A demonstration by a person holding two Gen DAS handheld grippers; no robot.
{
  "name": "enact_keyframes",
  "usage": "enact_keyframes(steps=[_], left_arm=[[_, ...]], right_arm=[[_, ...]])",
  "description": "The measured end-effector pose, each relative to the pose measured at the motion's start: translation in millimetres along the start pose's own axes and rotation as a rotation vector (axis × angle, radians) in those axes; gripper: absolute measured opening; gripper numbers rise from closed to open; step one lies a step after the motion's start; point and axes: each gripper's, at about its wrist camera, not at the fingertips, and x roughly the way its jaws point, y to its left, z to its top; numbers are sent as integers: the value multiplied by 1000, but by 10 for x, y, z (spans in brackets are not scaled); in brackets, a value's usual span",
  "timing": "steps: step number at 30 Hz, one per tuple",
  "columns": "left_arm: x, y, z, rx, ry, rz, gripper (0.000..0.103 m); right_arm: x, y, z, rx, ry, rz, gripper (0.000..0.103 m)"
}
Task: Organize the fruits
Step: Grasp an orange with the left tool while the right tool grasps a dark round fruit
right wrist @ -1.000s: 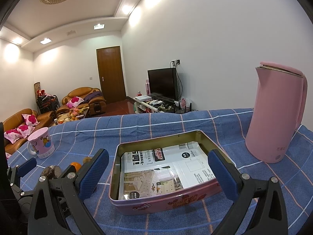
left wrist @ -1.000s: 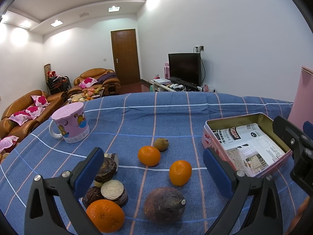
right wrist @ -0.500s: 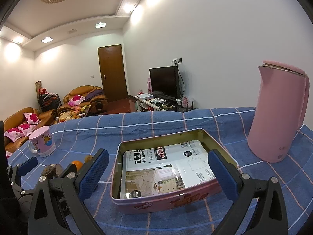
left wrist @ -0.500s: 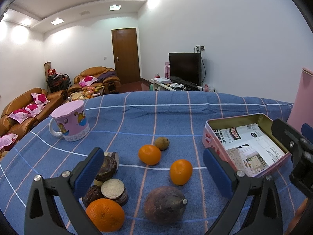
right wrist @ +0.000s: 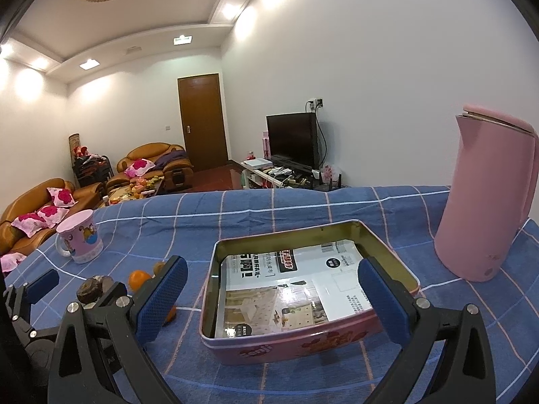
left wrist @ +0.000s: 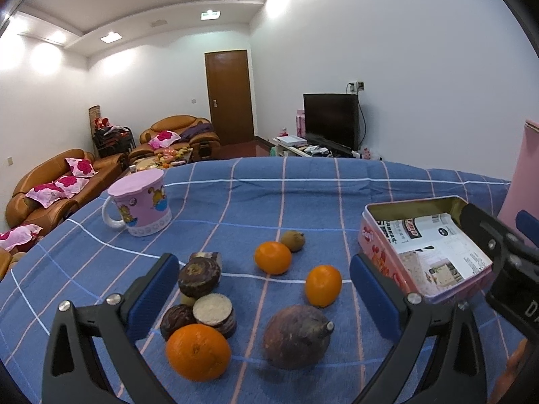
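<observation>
On the blue checked cloth lie three oranges: a near one (left wrist: 198,351), a middle one (left wrist: 272,257) and a right one (left wrist: 323,285). A dark purple round fruit (left wrist: 295,336) and a small brown fruit (left wrist: 293,240) lie among them. My left gripper (left wrist: 264,299) hangs open above the fruits, holding nothing. A pink open tin (left wrist: 397,256) lined with printed paper stands to the right. My right gripper (right wrist: 273,303) is open in front of the tin (right wrist: 303,343), empty. Some oranges (right wrist: 138,278) show at its left.
Several round brown cakes (left wrist: 199,276) are stacked left of the fruits. A pink mug (left wrist: 143,207) stands at the far left, and a tall pink kettle (right wrist: 485,202) at the right of the tin. The other gripper's frame (left wrist: 498,252) juts in beside the tin.
Both grippers have drifted slightly; the views shifted a little upward. Nothing on the cloth has moved and both stay open.
</observation>
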Motion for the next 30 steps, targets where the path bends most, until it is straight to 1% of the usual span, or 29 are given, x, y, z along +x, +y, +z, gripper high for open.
enact_keyframes(steps=[5, 8, 12, 16, 20, 24, 28, 30], left_arm=[[-50, 64, -33, -5, 9, 18, 103], [-66, 125, -51, -7, 21, 5, 103], [-79, 184, -82, 7, 41, 34, 103], [-81, 318, -123, -2, 73, 44, 103], [-83, 496, -181, -13, 106, 70, 103], [-82, 744, -258, -40, 169, 72, 103], [-79, 950, -345, -54, 215, 85, 103], [-90, 1021, -383, -63, 229, 71, 103]], right_arm=[[8, 38, -9, -14, 8, 36, 102], [29, 79, -19, -28, 22, 58, 102], [28, 128, -35, -36, 32, 90, 102], [33, 195, -58, -48, 55, 136, 102], [55, 312, -108, -84, 82, 175, 102], [60, 421, -157, -118, 108, 218, 102], [95, 543, -234, -131, 176, 318, 101], [147, 621, -280, -132, 230, 376, 97]])
